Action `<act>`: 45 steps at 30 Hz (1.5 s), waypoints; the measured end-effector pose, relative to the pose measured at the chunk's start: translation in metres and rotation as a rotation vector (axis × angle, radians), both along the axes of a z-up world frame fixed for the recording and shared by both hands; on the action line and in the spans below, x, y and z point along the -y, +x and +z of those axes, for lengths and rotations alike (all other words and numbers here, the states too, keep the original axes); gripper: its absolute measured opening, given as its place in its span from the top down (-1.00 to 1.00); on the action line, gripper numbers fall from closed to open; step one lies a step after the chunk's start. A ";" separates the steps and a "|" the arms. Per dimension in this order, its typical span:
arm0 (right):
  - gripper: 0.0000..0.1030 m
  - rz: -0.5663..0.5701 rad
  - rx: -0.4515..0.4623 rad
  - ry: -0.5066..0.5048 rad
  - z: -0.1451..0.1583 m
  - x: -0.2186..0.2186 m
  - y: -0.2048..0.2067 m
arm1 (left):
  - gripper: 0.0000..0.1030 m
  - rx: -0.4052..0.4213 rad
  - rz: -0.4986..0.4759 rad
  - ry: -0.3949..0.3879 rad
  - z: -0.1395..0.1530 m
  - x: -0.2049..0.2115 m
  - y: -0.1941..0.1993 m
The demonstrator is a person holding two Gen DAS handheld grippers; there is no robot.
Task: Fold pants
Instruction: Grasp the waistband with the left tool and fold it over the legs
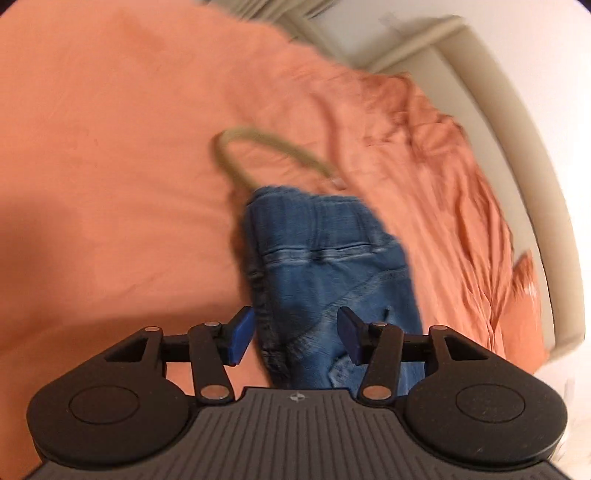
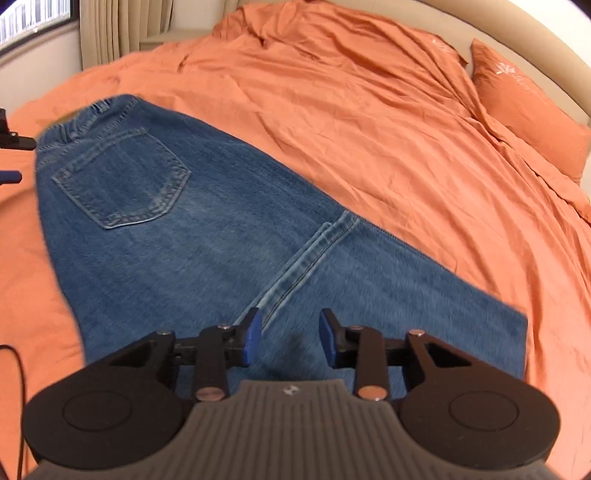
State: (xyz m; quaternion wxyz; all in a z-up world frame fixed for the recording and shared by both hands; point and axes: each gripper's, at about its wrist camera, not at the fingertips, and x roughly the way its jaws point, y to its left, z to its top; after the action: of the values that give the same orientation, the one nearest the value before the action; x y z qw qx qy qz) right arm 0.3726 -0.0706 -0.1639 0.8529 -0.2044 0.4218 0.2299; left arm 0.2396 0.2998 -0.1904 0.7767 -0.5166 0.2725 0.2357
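- The jeans (image 2: 207, 236) are lying spread flat on the orange bedspread (image 2: 369, 122), filling the left and middle of the right wrist view, with the back pocket (image 2: 125, 177) facing up in the upper left and the waistband (image 2: 88, 118) pointing toward the top left corner.
- The right gripper (image 2: 290, 341) is hovering at the bottom centre of that view over a leg of the jeans, just beside the long seam (image 2: 310, 254); its blue pads (image 2: 255, 339) are standing apart with only flat denim showing in the gap, pinching nothing.
- In the left wrist view the jeans (image 1: 332, 273) are appearing as a bunched strip running from bottom centre up to the middle of the frame, blurred by motion.
- The left gripper (image 1: 295, 334) is sitting at the bottom centre, spread wide; denim is showing between its pads (image 1: 240, 336), but they are not pressing on it.
- A tan cord (image 1: 266, 147) is curling in a loop on the bedspread just above the jeans.
- An orange pillow (image 2: 528, 107) is lying at the upper right of the right wrist view, against the beige headboard (image 2: 554, 48).
- Curtains (image 2: 107, 29) are hanging at the upper left.
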 end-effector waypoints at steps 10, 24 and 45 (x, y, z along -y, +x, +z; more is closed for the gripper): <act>0.46 0.020 -0.112 0.052 -0.026 -0.008 0.063 | -0.18 0.045 0.116 -0.103 -0.038 -0.037 0.016; 0.45 -0.014 -0.208 0.050 -0.055 -0.016 0.092 | 0.29 -0.027 0.059 0.085 -0.030 -0.027 0.048; 0.42 -0.191 0.000 0.272 0.031 0.040 -0.006 | 0.65 0.157 -0.506 0.901 0.124 0.197 0.059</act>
State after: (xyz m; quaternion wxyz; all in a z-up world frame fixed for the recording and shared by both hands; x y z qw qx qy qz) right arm 0.3669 -0.1103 -0.1332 0.8908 -0.0461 0.4042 0.2026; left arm 0.2989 0.1030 -0.0664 0.9727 -0.0652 0.2013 0.0949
